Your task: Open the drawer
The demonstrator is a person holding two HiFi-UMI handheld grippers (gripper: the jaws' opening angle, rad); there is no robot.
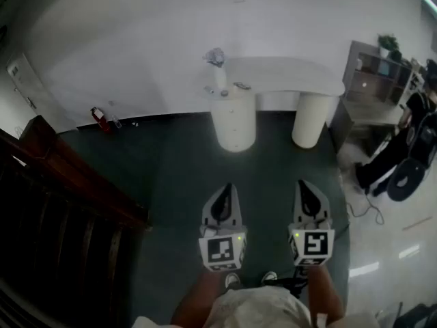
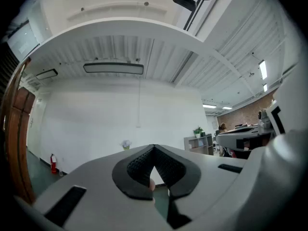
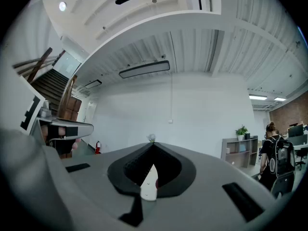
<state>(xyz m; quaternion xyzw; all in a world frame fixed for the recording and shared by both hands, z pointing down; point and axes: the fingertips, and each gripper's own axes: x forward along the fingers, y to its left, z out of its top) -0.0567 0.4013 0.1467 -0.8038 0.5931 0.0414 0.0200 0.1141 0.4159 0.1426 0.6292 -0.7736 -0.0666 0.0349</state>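
Fingers (image 2: 137, 170) on the left gripper (image 2: 154, 149) are pressed tip to tip with nothing between them. The right gripper (image 3: 153, 149) shows the same, its pads meeting at a point and empty. From the head view I have both held level and side by side over the dark green carpet (image 1: 177, 162), pointing toward the white curved desk (image 1: 293, 74) by the far wall.

As I judge it, the drawer sits in the white cylindrical pedestal (image 1: 235, 125) under the desk's left end. Faint lines across its face suggest drawer fronts, though I cannot pick out a handle from this far. That pedestal is well apart from both grippers, roughly straight ahead of the left one.

So the task has not really begun: there is no contact and, as far as I can see, no drawer pulled out. All of it is left: walk up, part one pair of jaws, take hold of the front or handle, and draw it outward. A dark wooden stair railing (image 1: 61, 183) runs along my left, so I'd keep clear of that side.
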